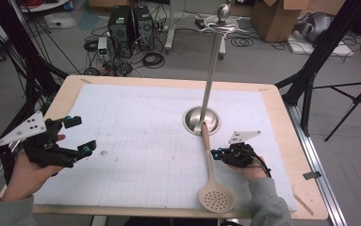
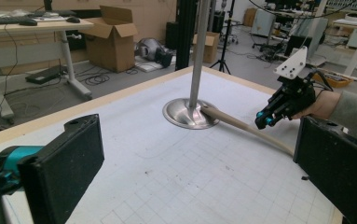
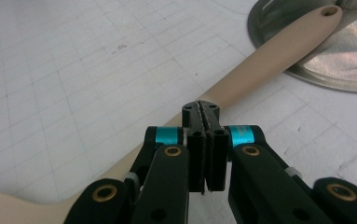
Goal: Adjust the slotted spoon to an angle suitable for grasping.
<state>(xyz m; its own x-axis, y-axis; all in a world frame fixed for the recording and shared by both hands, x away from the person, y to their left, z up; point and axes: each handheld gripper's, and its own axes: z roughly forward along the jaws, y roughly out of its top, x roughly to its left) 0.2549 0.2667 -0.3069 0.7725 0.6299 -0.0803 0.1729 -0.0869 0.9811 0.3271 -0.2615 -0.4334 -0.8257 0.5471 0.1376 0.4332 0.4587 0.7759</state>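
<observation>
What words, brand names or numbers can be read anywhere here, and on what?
None can be read. The beige slotted plastic spoon, round steel stand base, white gridded table mat and both black grippers bear no print; the brown cardboard boxes behind show no legible markings.

White gridded mat [image 1: 135, 141] covers light wooden table [image 1: 282, 122]. Black computer towers [image 1: 131, 26] on grey floor at 11 o'clock, brown cardboard box [image 1: 277, 16] at 1 o'clock, black tripod [image 1: 357, 101] at 3 o'clock.
</observation>
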